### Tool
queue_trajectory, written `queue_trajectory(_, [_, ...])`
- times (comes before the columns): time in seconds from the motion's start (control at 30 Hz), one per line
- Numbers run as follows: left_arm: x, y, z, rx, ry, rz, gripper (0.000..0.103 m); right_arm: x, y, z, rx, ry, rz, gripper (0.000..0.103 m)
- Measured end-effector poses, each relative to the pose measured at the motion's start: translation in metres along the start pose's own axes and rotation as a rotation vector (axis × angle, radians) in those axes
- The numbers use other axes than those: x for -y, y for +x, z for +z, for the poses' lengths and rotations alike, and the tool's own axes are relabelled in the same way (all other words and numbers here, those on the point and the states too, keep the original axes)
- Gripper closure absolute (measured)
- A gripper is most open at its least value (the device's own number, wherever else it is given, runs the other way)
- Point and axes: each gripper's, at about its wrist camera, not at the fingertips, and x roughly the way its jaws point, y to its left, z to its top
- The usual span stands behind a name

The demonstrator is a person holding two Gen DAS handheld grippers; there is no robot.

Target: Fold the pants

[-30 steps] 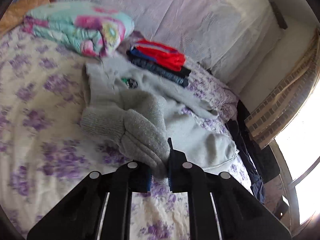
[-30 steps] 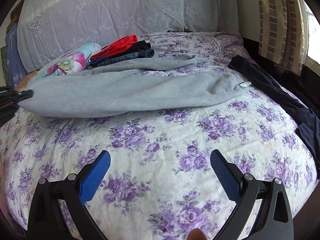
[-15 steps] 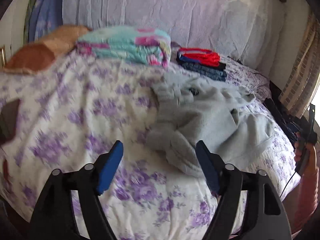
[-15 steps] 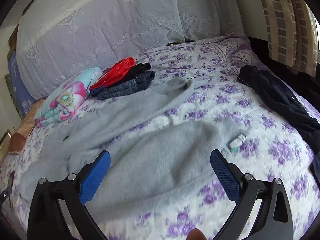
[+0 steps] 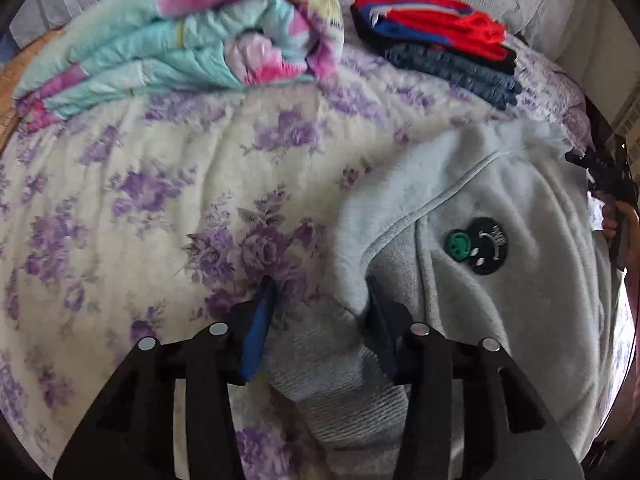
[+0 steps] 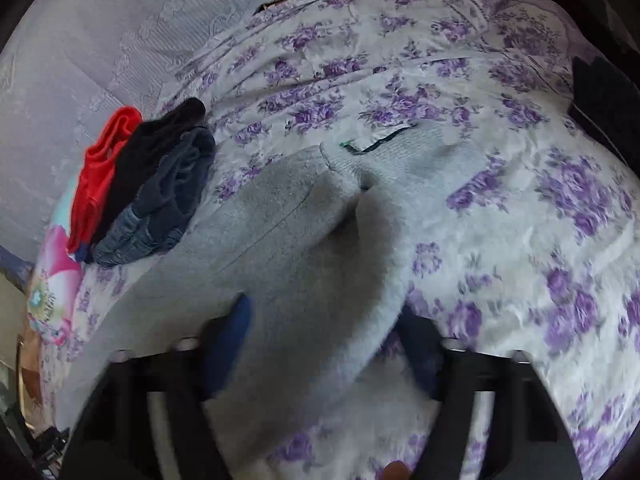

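Left-wrist view: the left gripper (image 5: 320, 312), at lower centre of the frame, has just been closing, and a bunched ribbed edge of the light grey fleece pants (image 5: 500, 280) sits between its half-narrowed jaws. Whether the blue pads already press the cloth cannot be told. The pants spread from lower centre to the right edge, a round black-and-green patch (image 5: 478, 245) facing up.

Right-wrist view: the right gripper (image 6: 324, 332), blurred at lower centre, has likewise just been closing, its jaws set either side of a raised ridge of the same grey fabric; again, contact is uncertain. The pants run from lower left up to the frame's centre on the white quilt with purple flowers (image 6: 540, 240).

A stack of folded red, black and denim garments (image 5: 440, 52) lies at upper right of the left view, beside a rolled turquoise-and-pink blanket (image 5: 180, 36).

Judged progress: early. The pants are still rumpled, no clean fold shows; both ends appear about to be taken up, with straightening and every fold still remaining.
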Motion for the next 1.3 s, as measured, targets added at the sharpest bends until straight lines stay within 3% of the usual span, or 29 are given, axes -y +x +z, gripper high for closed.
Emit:
queue_trajectory(0.03, [0.004,-0.003,0.005,0.028,0.035,0.02,0.07,-0.006,0.003,0.002,0.002,-0.044,-0.02,0.084])
queue_trajectory(0.07, [0.008,-0.008,0.01,0.048,0.061,0.027,0.088,-0.013,0.001,0.007,0.016,-0.077,0.003,0.092])
queue_trajectory(0.23, [0.004,-0.05,0.029,0.263,0.035,0.168,0.09,-0.024,-0.039,0.019,0.222,-0.09,0.195,0.092])
queue_trajectory(0.3, [-0.004,-0.047,0.036,0.264,0.006,0.226,0.09,-0.028,-0.029,0.016,0.171,-0.098,0.161,0.081])
queue_trajectory(0.33, [-0.007,-0.035,0.035,0.226,0.023,0.258,0.089,-0.028,-0.018,0.014,0.099,-0.112,0.116,0.049])
queue_trajectory(0.37, [-0.008,-0.026,0.033,0.191,0.033,0.287,0.081,-0.027,-0.01,0.01,0.021,-0.125,0.051,0.028])
queue_trajectory(0.43, [-0.014,-0.014,0.024,0.133,0.047,0.363,0.056,-0.019,-0.025,0.001,0.007,-0.134,0.006,0.028])
queue_trajectory(0.5, [-0.019,-0.029,0.013,0.163,0.045,0.398,0.038,-0.007,-0.062,-0.012,0.039,-0.161,0.011,0.027])
queue_trajectory(0.57, [-0.019,-0.06,0.001,0.215,0.039,0.389,0.031,0.011,-0.099,-0.032,0.05,-0.18,-0.041,0.012])
queue_trajectory(0.63, [-0.009,-0.096,-0.02,0.282,0.063,0.403,0.027,0.032,-0.13,-0.056,0.046,-0.188,-0.127,0.009])
queue_trajectory(0.73, [0.021,-0.131,-0.06,0.332,0.148,0.323,0.019,0.065,-0.154,-0.096,-0.002,-0.164,-0.195,0.009])
queue_trajectory(0.83, [0.055,-0.136,-0.1,0.299,0.216,0.176,0.015,0.081,-0.145,-0.132,-0.102,-0.104,-0.09,0.011])
queue_trajectory(0.87, [0.065,-0.126,-0.111,0.254,0.239,0.129,0.015,0.081,-0.138,-0.142,-0.122,-0.086,-0.053,0.032])
queue_trajectory(0.9, [0.073,-0.113,-0.119,0.211,0.261,0.116,0.015,0.075,-0.132,-0.149,-0.118,-0.097,-0.066,0.038])
queue_trajectory(0.93, [0.08,-0.098,-0.126,0.168,0.28,0.123,0.015,0.066,-0.132,-0.153,-0.09,-0.14,-0.111,0.051])
queue_trajectory(0.97, [0.084,-0.083,-0.133,0.134,0.293,0.151,0.015,0.056,-0.136,-0.154,-0.077,-0.181,-0.103,0.078])
queue_trajectory(1.0, [0.085,-0.074,-0.135,0.121,0.292,0.178,0.014,0.05,-0.146,-0.154,-0.058,-0.195,-0.106,0.082])
queue_trajectory(1.07, [0.084,-0.08,-0.136,0.11,0.263,0.166,0.015,0.047,-0.18,-0.154,-0.002,-0.183,-0.109,0.085])
queue_trajectory(1.13, [0.08,-0.093,-0.138,0.098,0.243,0.099,0.015,0.061,-0.222,-0.163,0.059,-0.144,-0.107,0.085])
queue_trajectory(1.2, [0.075,-0.096,-0.145,0.086,0.243,0.071,0.014,0.084,-0.243,-0.181,0.058,-0.103,-0.14,0.084])
queue_trajectory(1.23, [0.074,-0.092,-0.15,0.076,0.251,0.075,0.014,0.097,-0.239,-0.191,0.024,-0.086,-0.149,0.081])
queue_trajectory(1.3, [0.08,-0.084,-0.16,0.087,0.291,0.115,0.012,0.122,-0.211,-0.217,-0.084,-0.057,-0.202,0.058])
